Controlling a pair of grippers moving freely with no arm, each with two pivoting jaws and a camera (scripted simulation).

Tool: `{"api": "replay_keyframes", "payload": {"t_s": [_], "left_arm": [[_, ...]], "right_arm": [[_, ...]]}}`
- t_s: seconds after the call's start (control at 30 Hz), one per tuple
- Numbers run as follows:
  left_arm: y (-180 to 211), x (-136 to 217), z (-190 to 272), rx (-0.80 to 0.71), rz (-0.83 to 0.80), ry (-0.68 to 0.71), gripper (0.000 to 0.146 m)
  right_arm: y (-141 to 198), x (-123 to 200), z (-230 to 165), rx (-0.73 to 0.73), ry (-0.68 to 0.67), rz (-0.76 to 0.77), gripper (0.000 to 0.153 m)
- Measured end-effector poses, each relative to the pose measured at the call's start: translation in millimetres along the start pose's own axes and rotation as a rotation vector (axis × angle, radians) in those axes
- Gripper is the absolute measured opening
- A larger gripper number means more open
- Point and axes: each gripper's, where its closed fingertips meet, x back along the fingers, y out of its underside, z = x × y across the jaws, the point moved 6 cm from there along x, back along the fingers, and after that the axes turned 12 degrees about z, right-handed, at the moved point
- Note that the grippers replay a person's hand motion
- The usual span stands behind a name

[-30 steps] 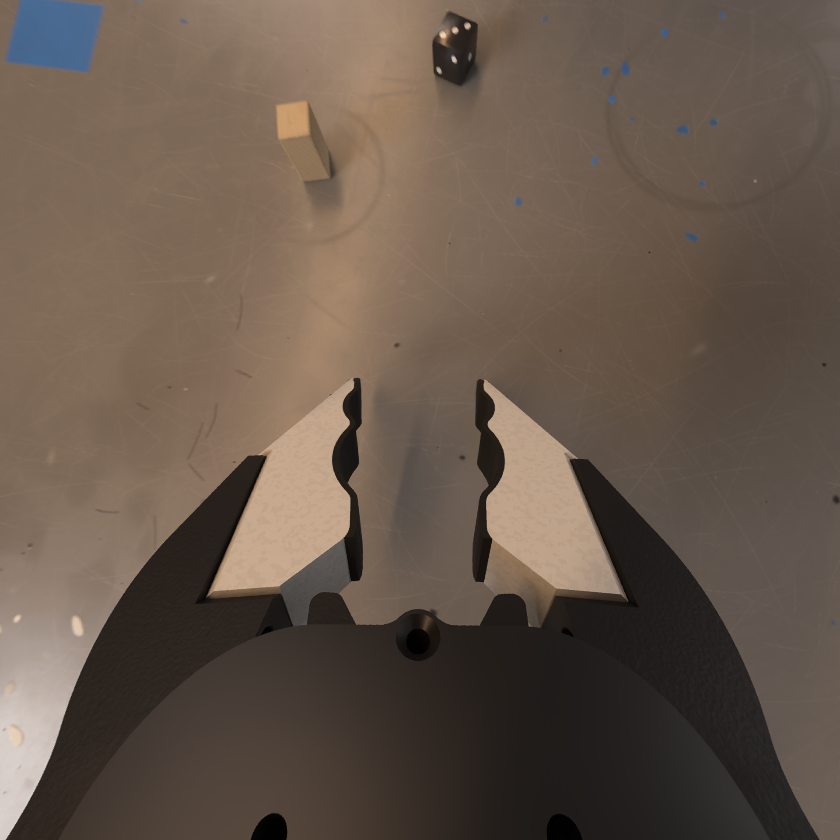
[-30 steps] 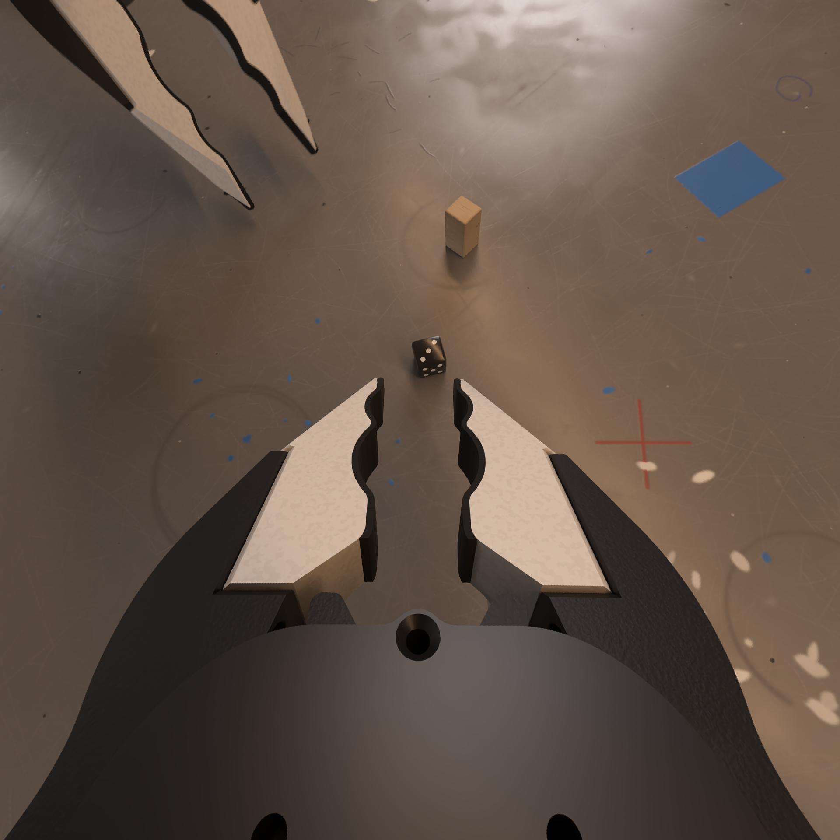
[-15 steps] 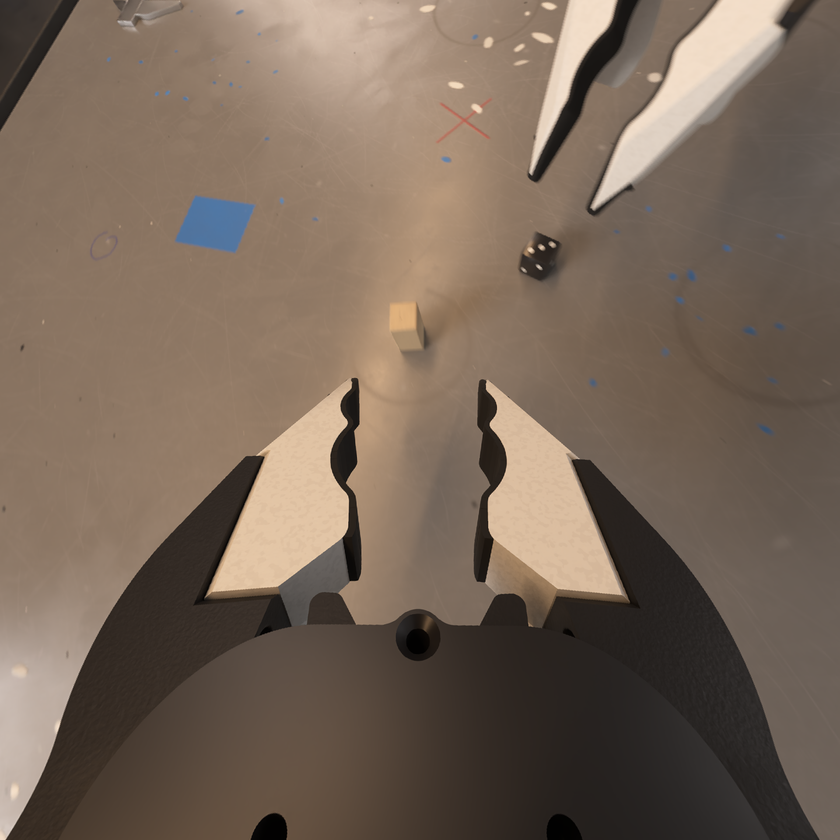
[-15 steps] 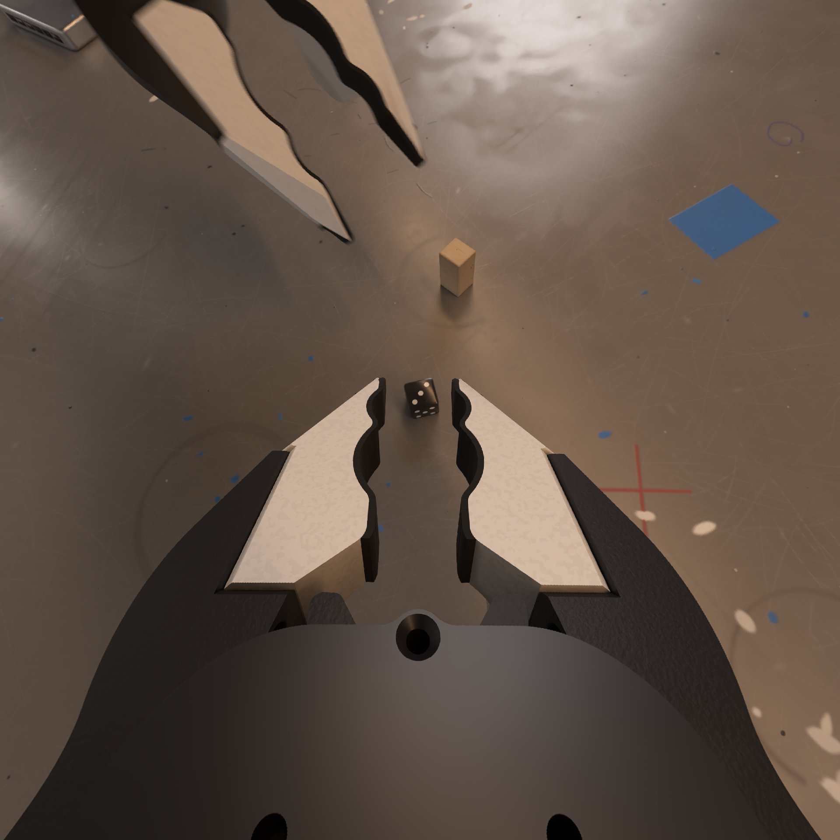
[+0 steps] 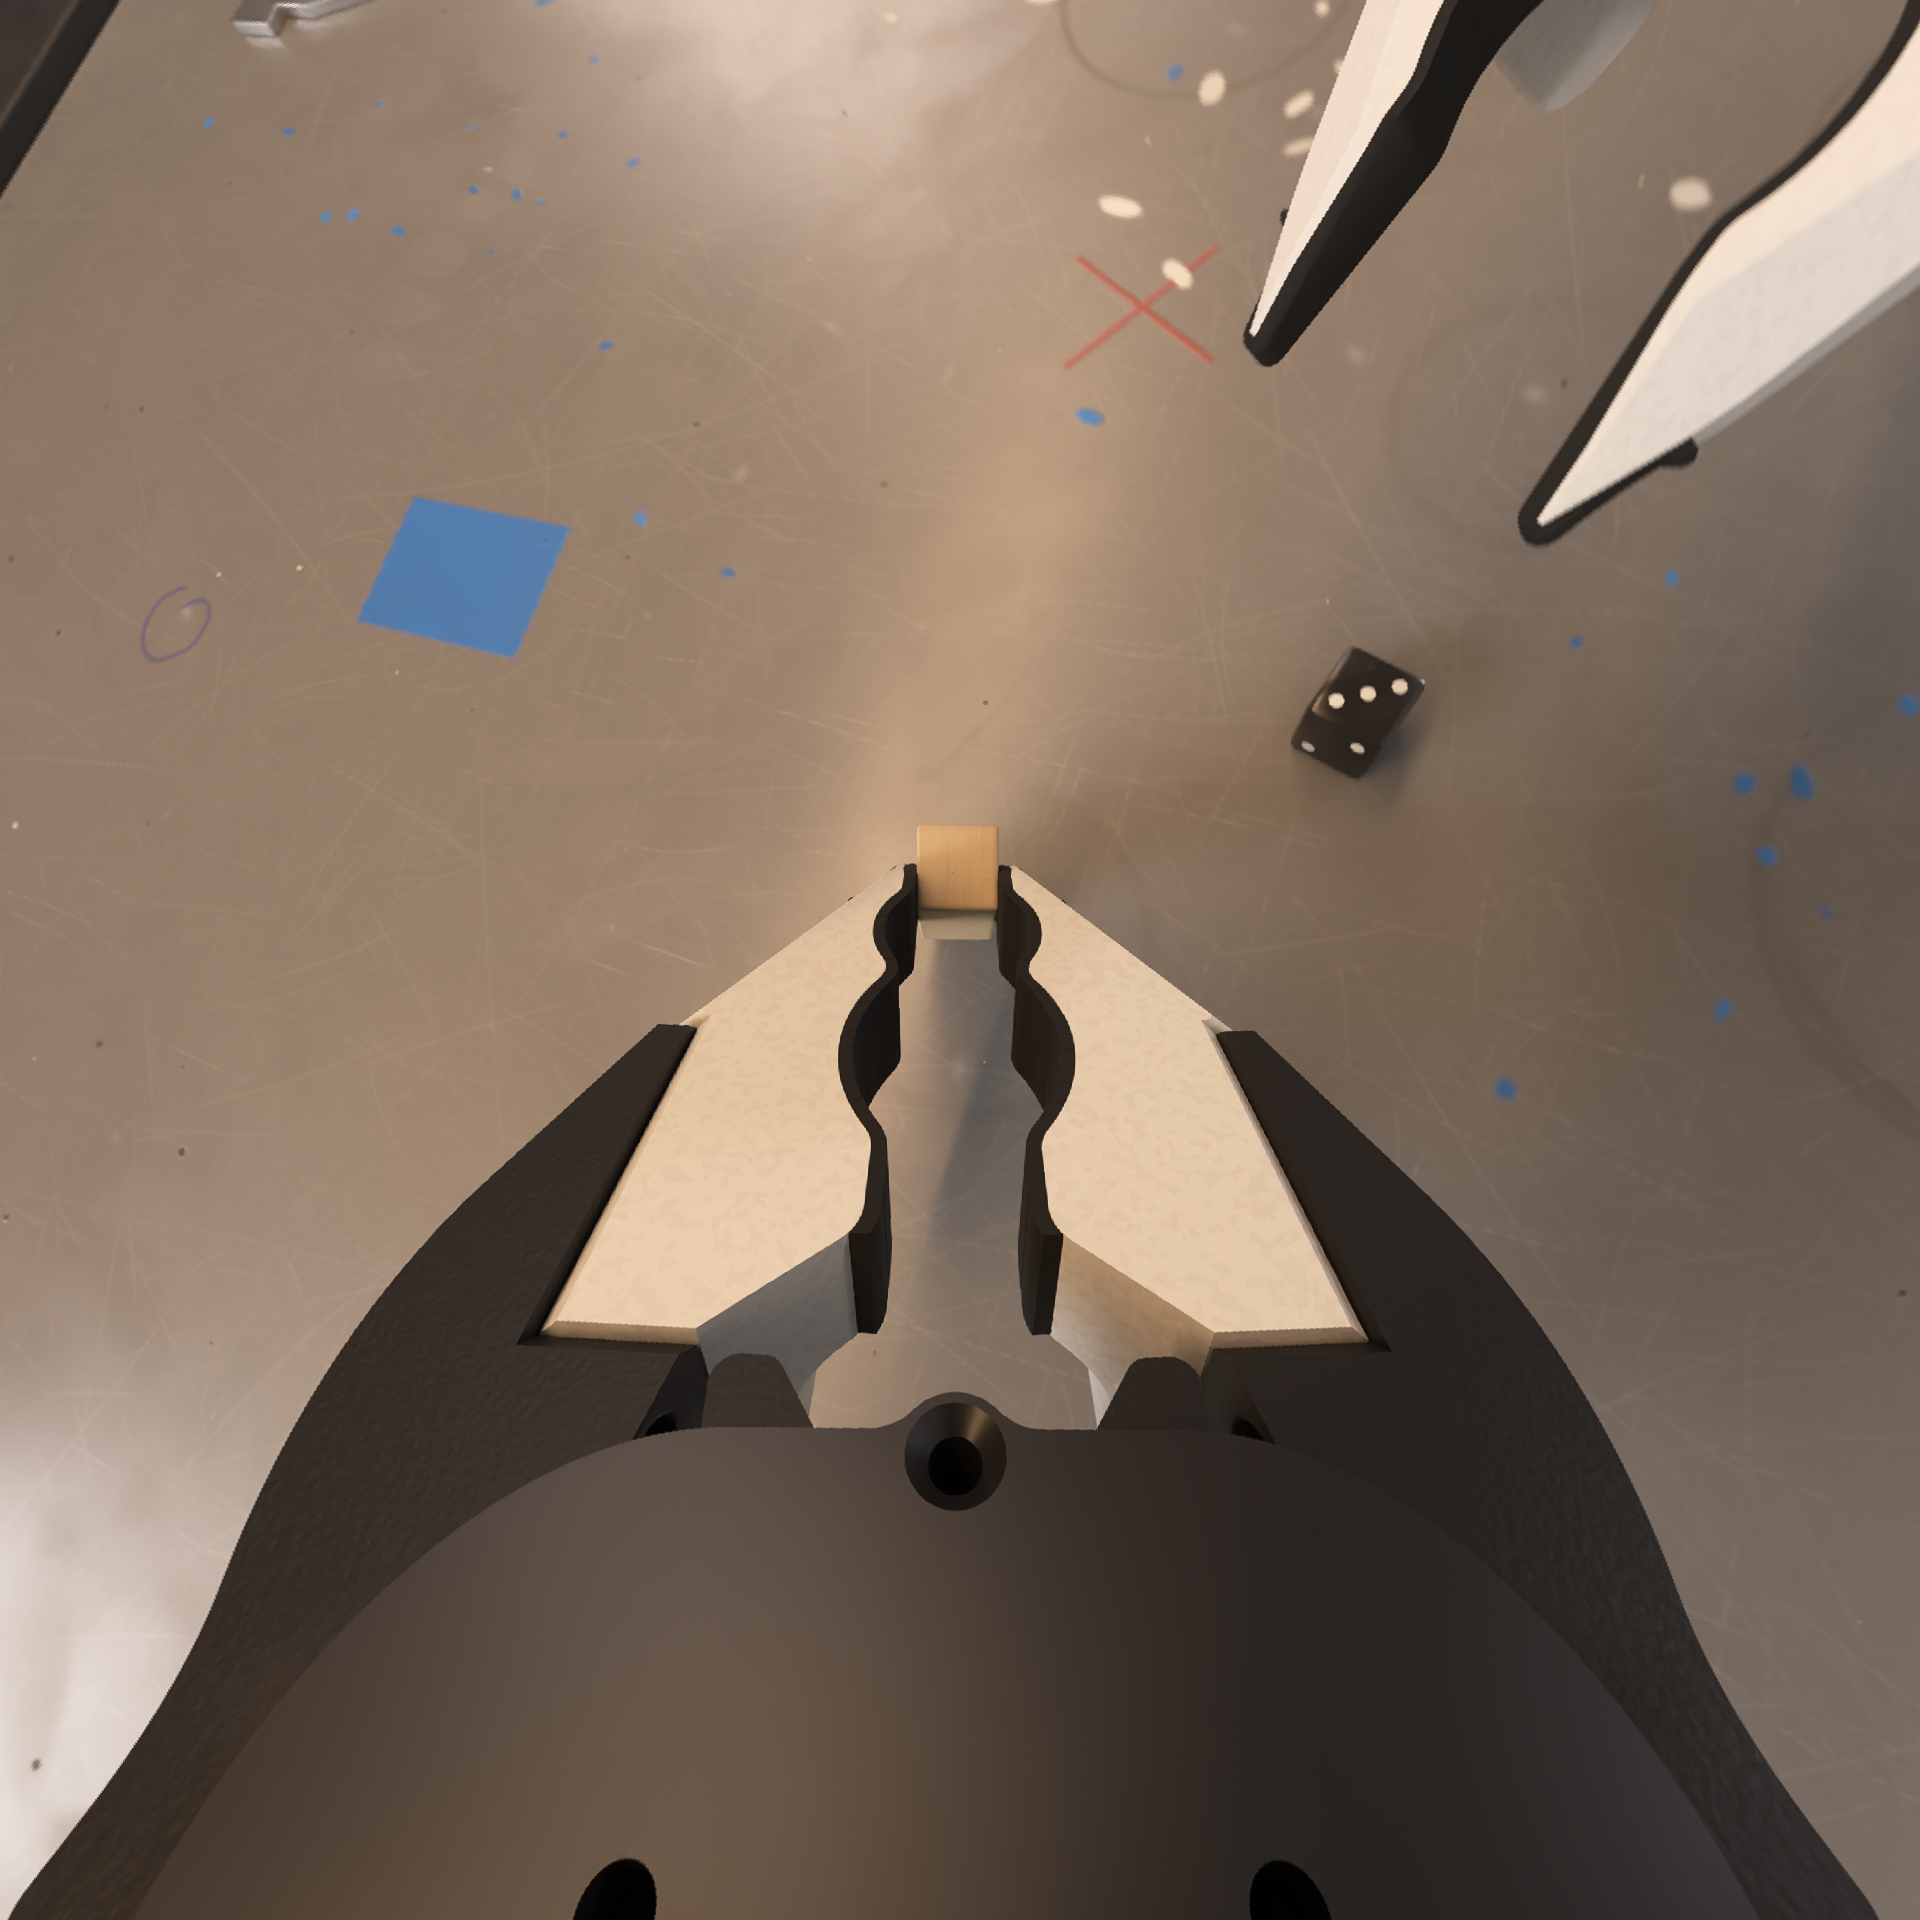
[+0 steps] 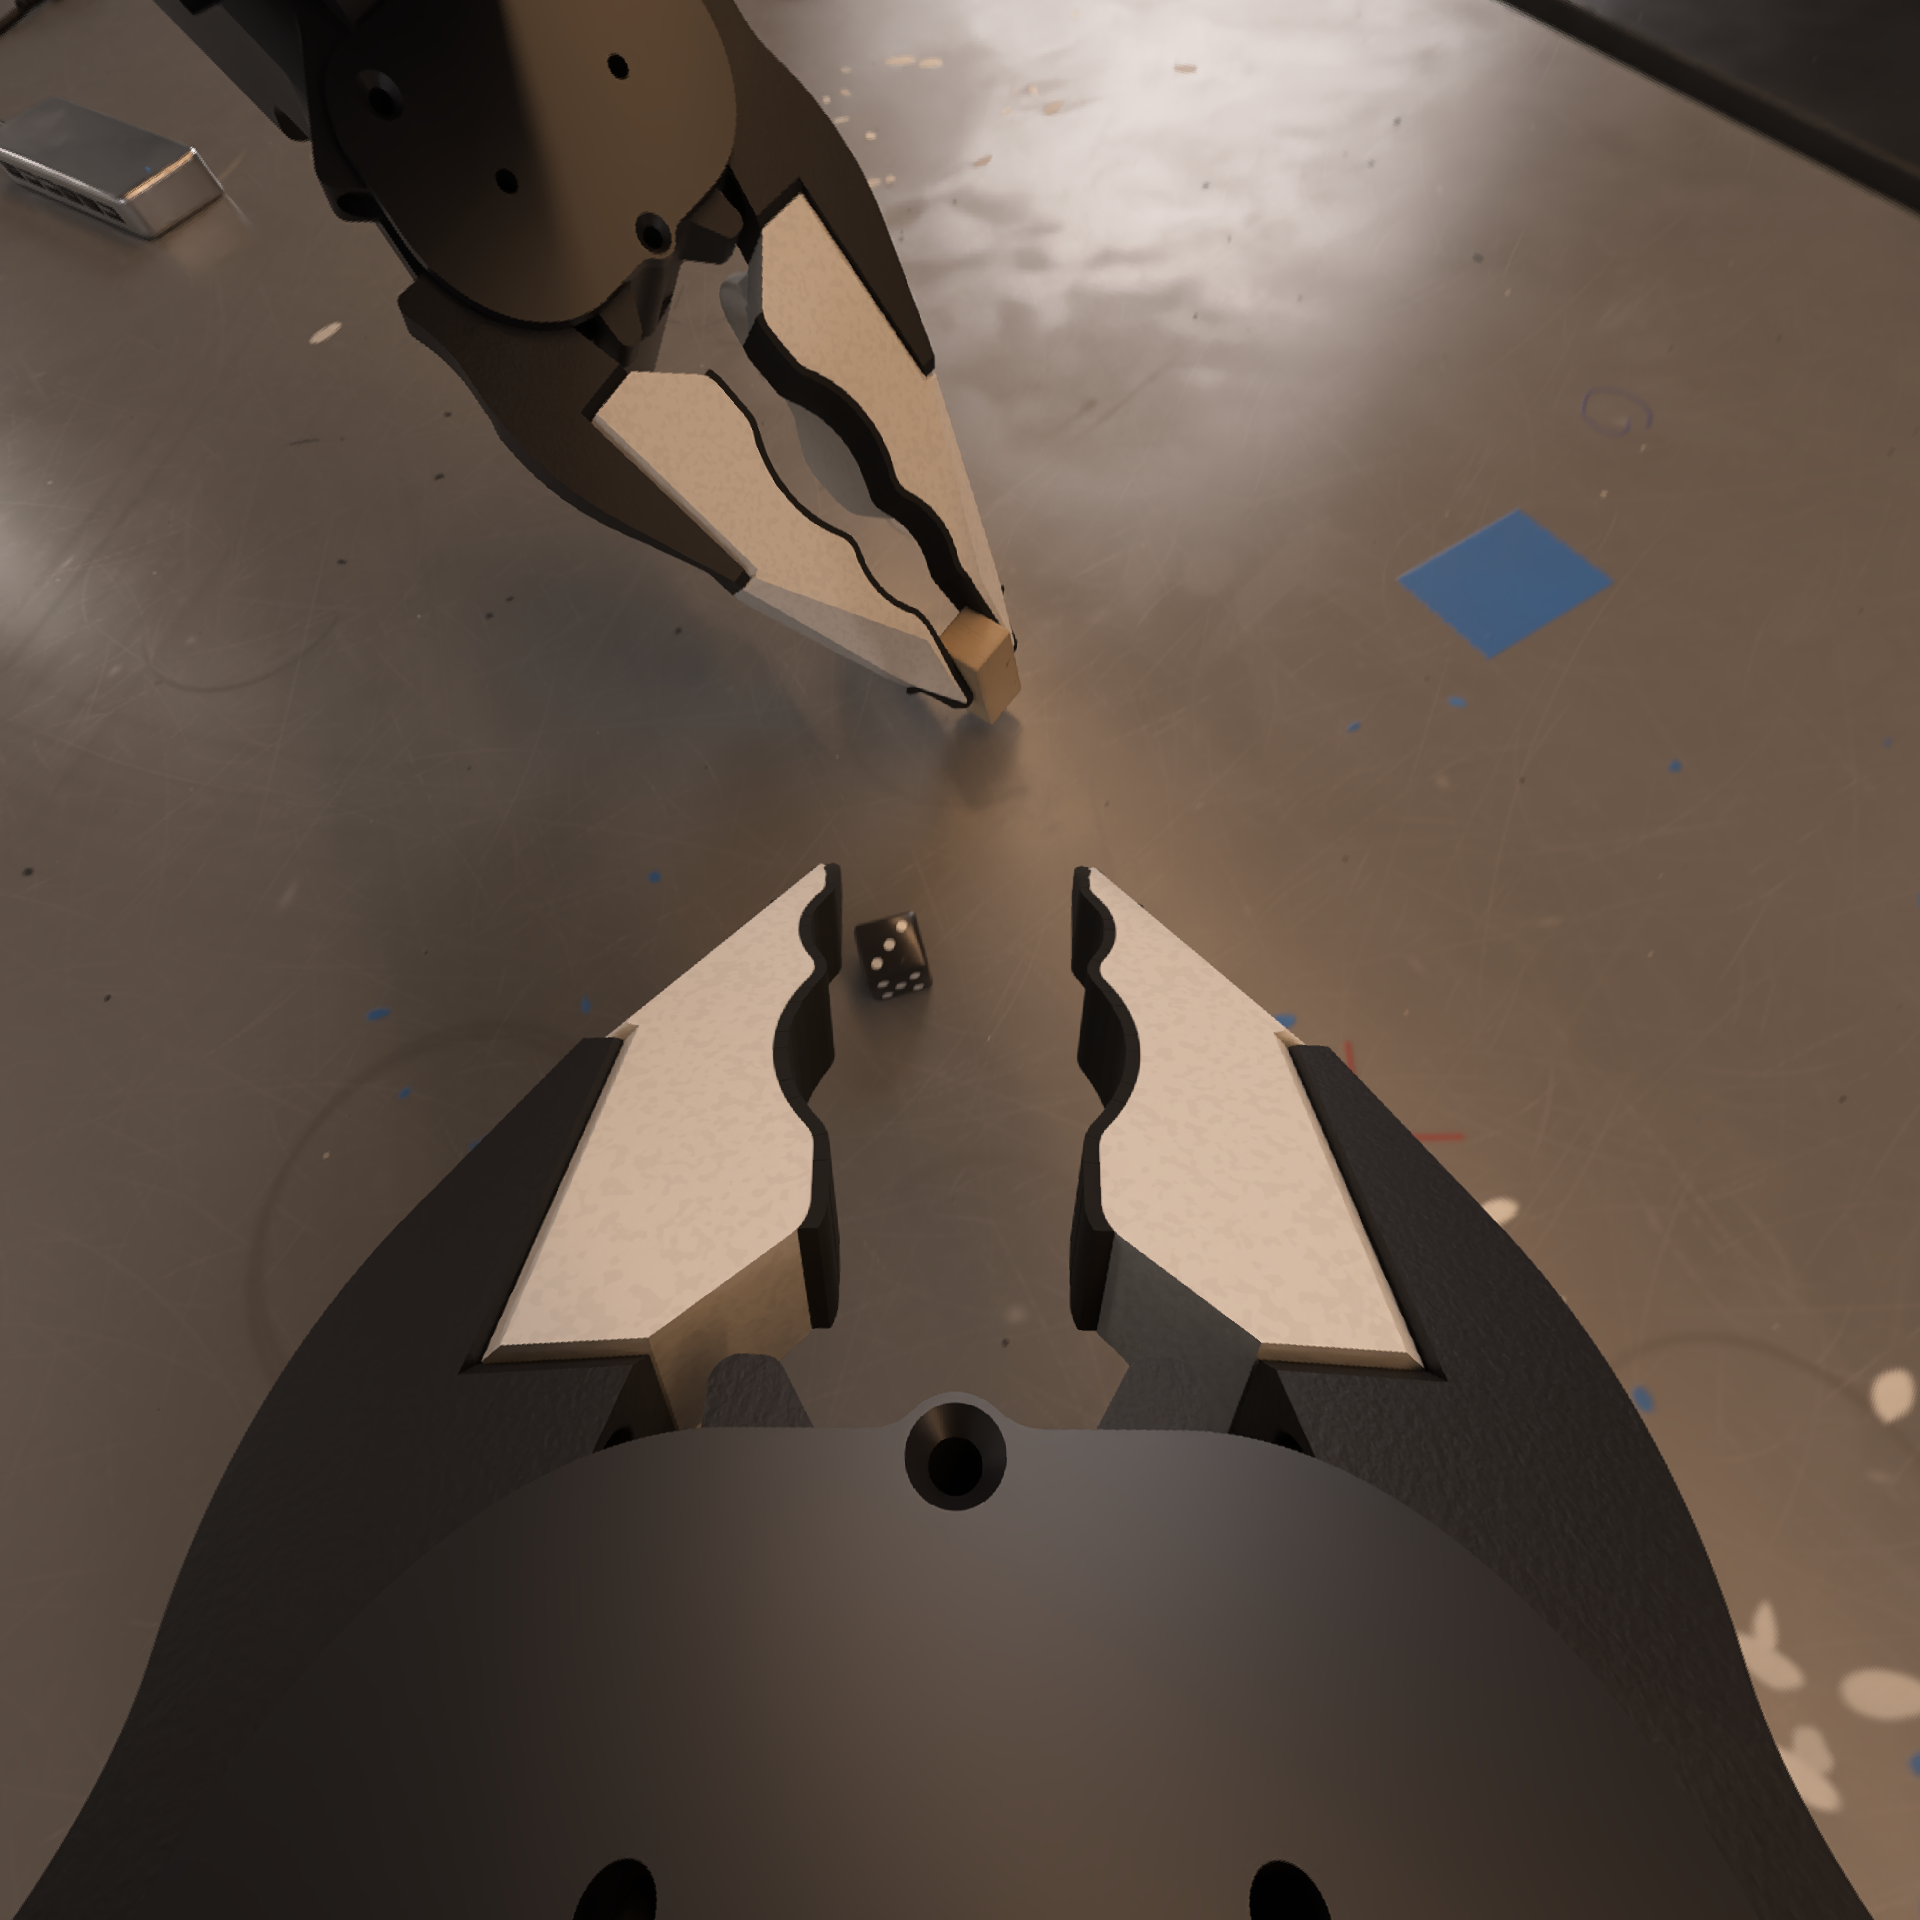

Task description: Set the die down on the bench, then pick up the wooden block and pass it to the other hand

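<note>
Wooden block [image 5: 957,868] stands upright on the tabletop [image 5: 727,831], long axis vertical, pinched at its top between our left hand-held gripper [image 5: 957,883] tips. We judge it light, stiff, smooth-sided; a shallow hold could slip. Die [image 6: 892,955] lies on the tabletop, free; right hand-held gripper [image 6: 951,883] spread apart above it
</note>
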Motion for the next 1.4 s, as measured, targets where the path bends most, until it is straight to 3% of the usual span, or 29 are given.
{"api": "replay_keyframes", "payload": {"t_s": [0.17, 0.4, 0.53, 0.63, 0.77, 1.03, 1.13, 1.27, 1.4], "left_arm": [[-11, 16, -16, 0.196, 0.107, 0.008, 0.014], [-30, 55, -47, 0.681, 0.412, 0.130, 0.014], [-40, 82, -70, 0.993, 0.748, 0.325, 0.014], [-41, 98, -83, 1.104, 0.944, 0.430, 0.014], [-42, 106, -88, 1.174, 1.081, 0.559, 0.014], [-51, 95, -77, 1.221, 1.081, 0.679, 0.014], [-55, 90, -70, 1.245, 1.065, 0.716, 0.014], [-56, 84, -64, 1.292, 1.057, 0.746, 0.014], [-56, 81, -62, 1.319, 1.055, 0.748, 0.014]], "right_arm": [[-23, -13, 3, 0.077, -0.009, 0.013, 0.050], [-65, -42, 4, 0.258, 0.030, 0.050, 0.055], [-92, -54, 3, 0.344, 0.073, 0.108, 0.057], [-111, -56, 2, 0.350, 0.075, 0.174, 0.058], [-131, -54, -3, 0.374, 0.082, 0.246, 0.057], [-148, -62, -17, 0.490, 0.132, 0.274, 0.055], [-146, -64, -18, 0.515, 0.160, 0.266, 0.043], [-143, -64, -16, 0.546, 0.203, 0.256, 0.016], [-142, -61, -15, 0.553, 0.206, 0.241, 0.016]]}}
